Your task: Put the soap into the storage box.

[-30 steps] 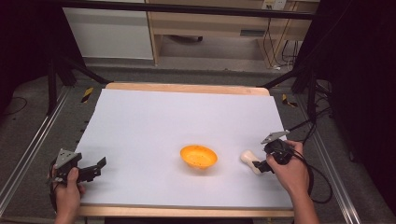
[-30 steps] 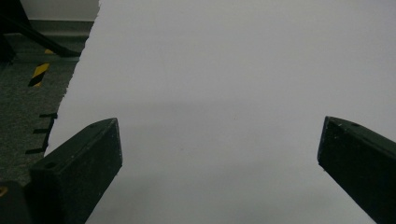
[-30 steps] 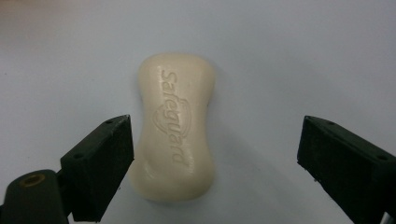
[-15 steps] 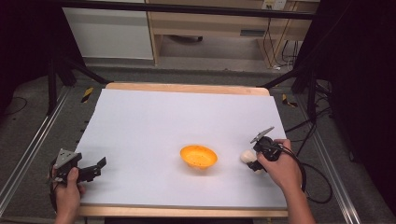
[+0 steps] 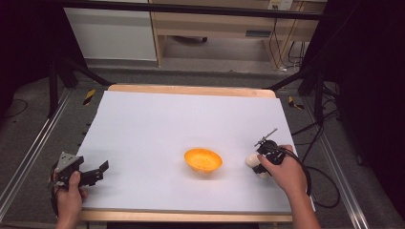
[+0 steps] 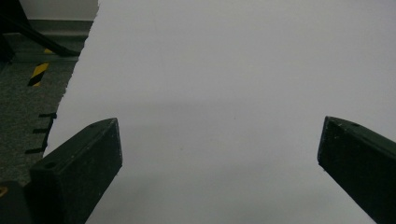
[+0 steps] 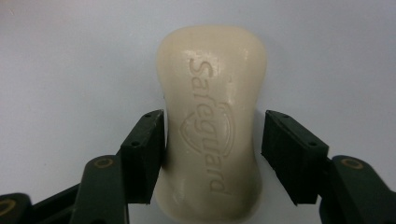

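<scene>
In the high view, the tabletop point(image 5: 157, 124) is covered with a white sheet. An orange bowl point(image 5: 203, 160) stands on it, a little right of the middle and toward the person's side. The right gripper point(image 5: 261, 160) is held by the right hand point(image 5: 282, 171) near the right edge of the sheet. It points down at a pale bar of soap point(image 5: 253, 163), which lies on the sheet to the right of the bowl and apart from it. The left gripper point(image 5: 98, 172) is held by the left hand point(image 5: 69, 191) at the near left corner of the sheet, well apart from the bowl and from the soap. Its fingers point(image 5: 102, 166) point toward the middle of the tabletop.

In the left gripper view, the two black fingers point(image 6: 77, 172) stand wide apart, released, with only the bare white sheet point(image 6: 224, 84) between them. Grey floor point(image 6: 23, 102) with a yellow-black mark is seen at the left.

In the right gripper view, the bar of soap point(image 7: 212, 126) lies flat on the white sheet, cream in colour, with the word "Safeguard" pressed into its top. It lies lengthwise between the two fingers point(image 7: 142, 154). The left finger touches the side of the soap or is just beside it, and the right finger stands just beside the other side with a thin gap. The fingers are around the soap but not clenched on it.
</scene>
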The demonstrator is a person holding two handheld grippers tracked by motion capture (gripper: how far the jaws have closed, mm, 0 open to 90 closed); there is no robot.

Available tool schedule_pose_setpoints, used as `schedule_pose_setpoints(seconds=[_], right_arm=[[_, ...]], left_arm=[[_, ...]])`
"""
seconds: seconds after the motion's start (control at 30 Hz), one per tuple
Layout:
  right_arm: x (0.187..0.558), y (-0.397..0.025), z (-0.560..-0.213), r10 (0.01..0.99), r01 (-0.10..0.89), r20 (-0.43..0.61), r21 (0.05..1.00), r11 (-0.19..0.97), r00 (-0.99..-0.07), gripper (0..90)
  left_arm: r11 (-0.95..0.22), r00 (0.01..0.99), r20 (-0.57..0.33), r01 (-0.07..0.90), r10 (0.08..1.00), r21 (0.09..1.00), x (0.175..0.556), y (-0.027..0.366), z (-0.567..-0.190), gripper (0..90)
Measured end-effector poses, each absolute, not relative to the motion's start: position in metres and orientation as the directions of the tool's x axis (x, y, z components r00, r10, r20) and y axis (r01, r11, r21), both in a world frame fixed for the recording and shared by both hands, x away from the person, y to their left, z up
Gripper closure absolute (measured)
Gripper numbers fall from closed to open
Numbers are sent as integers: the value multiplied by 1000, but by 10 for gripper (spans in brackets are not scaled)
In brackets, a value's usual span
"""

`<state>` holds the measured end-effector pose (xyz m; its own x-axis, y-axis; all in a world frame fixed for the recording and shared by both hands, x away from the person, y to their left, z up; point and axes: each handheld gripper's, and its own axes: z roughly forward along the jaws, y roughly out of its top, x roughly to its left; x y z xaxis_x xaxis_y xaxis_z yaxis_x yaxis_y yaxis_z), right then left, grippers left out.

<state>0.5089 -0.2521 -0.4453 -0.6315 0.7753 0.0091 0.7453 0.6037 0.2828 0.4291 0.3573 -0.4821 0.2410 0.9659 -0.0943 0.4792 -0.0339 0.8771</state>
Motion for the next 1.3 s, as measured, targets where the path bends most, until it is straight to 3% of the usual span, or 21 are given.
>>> schedule_pose_setpoints(seconds=[0.1,0.7,1.3], right_arm=[[510,-251,-447,772,746,25,275,606,-636,459],[510,-247,-450,760,733,-5,259,629,-650,471],[503,-258,-439,755,709,8,349,612,-656,499]], left_arm=[[-33,240,-95,479,966,877,429,357,-482,0],[-33,242,-97,482,966,876,430,358,-482,0],[-31,241,-100,487,965,873,430,358,-482,0]])
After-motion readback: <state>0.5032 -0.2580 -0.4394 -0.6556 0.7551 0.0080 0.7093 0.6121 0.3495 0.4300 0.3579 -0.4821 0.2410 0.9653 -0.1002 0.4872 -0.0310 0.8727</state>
